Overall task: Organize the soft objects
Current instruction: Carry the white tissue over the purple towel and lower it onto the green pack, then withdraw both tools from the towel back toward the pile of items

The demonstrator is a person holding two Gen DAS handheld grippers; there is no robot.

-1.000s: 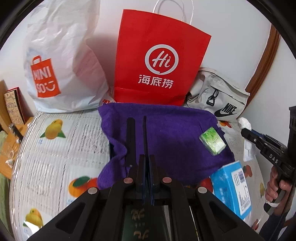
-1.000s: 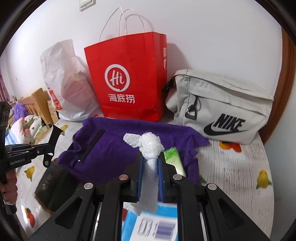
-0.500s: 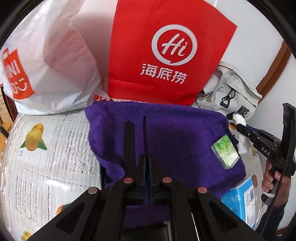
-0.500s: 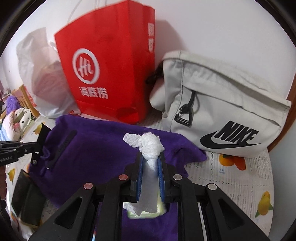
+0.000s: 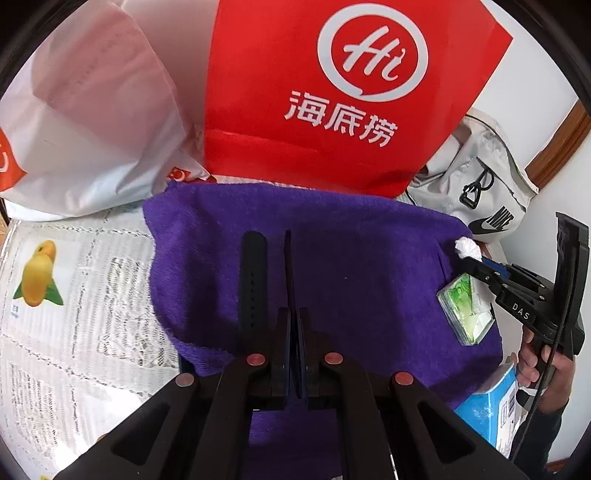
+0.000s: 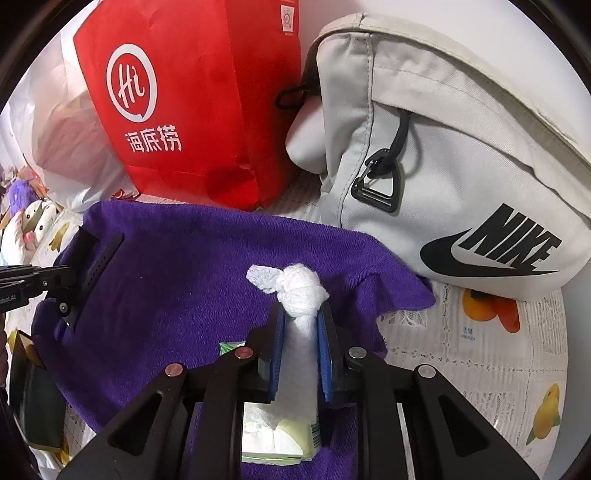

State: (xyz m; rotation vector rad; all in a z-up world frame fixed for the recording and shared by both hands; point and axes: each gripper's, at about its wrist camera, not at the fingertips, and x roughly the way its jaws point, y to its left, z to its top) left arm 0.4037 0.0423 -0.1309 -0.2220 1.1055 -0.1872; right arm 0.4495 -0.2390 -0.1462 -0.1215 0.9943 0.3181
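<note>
**A:** Start closest in. What is the right tool point(image 6: 301, 314) doing?

**B:** Its jaws have just been easing apart. A twisted white tissue point(image 6: 295, 288) stands between them, the blue pads touching its sides and the knotted top poking out past the tips. Right under the tool lies a green tissue pack point(image 6: 275, 439), and the tissue runs down into its opening.

**A:** And the left tool point(image 5: 294, 314)?

**B:** Pinched together on the thin dark edge of a black strap point(image 5: 253, 280). A band with holes runs up along the left of the fingers.

**A:** What is underneath them?

**B:** A purple towel point(image 6: 184, 277), spread beneath both tools and reaching ahead of them. The pack rests on it. Under the towel the bench point(image 6: 461, 350) wears a white lace cover printed with oranges and mangoes. It shows bare to the right of the right tool and to the left of the left one. A blue box point(image 5: 487, 410) sits at the towel's near right corner, beside the hand point(image 5: 543, 365) gripping the right tool.

**A:** Further out?

**B:** Past the towel's far edge, a red paper bag point(image 6: 184, 110) stands upright, straight ahead of the left tool. A grey Nike bag point(image 6: 461, 166) leans to its right, ahead and right of the right tool. A white plastic bag point(image 5: 92, 110) slumps to its left.

**A:** And the room?

**B:** A white wall point(image 6: 480, 22) behind the bags, with wood trim point(image 5: 561, 147) at the far right. Plush toys point(image 6: 33, 218) show off the bench's left edge.
</note>
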